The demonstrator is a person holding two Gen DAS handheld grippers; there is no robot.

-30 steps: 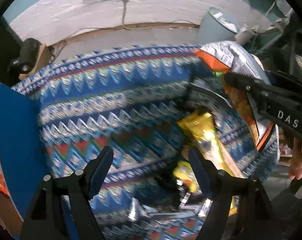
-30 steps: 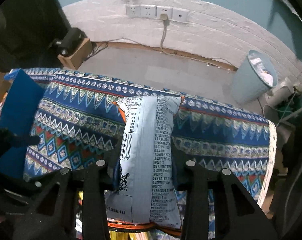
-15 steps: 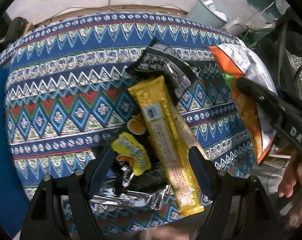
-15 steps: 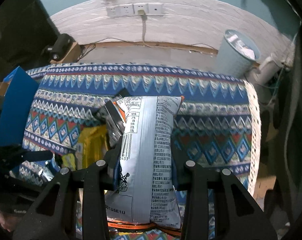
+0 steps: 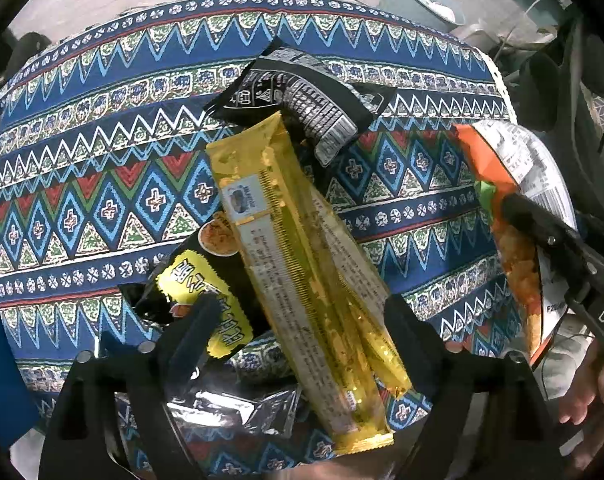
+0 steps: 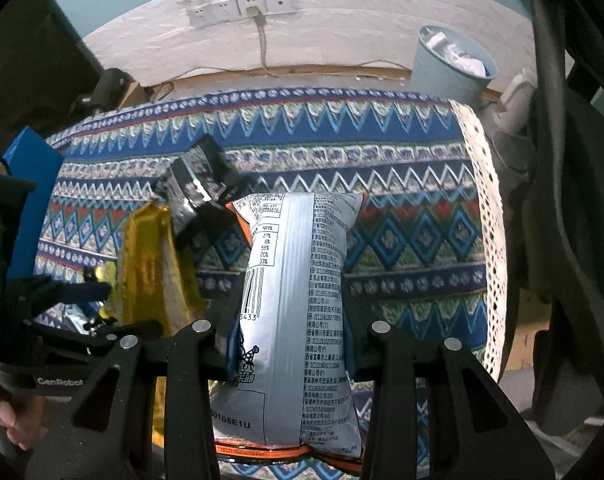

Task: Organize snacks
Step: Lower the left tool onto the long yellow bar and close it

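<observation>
Closest to the left wrist camera, the left claw (image 5: 297, 320) is spread wide above a heap of snacks on the patterned worktop (image 5: 101, 184). Its jaws have just been opening further and their pads press on nothing. Between them lie the long gold packet (image 5: 302, 264), a black-and-yellow packet (image 5: 205, 292) partly under it, and a crumpled silver wrapper (image 5: 229, 404) nearest the camera. A black packet (image 5: 302, 92) sits beyond, its end tucked under the gold one.

The likely trouble is the overlap. Closing here could catch two or three wrappers at once, or the glossy gold film could slide out of the pads and drag the pile toward the near edge of the worktop. One finger (image 5: 197, 320) already hangs over the black-and-yellow packet, so a straight descent may pin it rather than straddle the gold one.

To the right, the right claw (image 6: 289, 336) is pinched on the silver chip bag (image 6: 297, 300), which stands upright between the fingers, puffed and squeezed at its waist. A tight squeeze could crush the contents, and a loose one lets the bag slip.

Farther off, a blue box (image 6: 29, 200) stands at the worktop's left end, and a pale bin (image 6: 450, 64) sits by the wall.
</observation>
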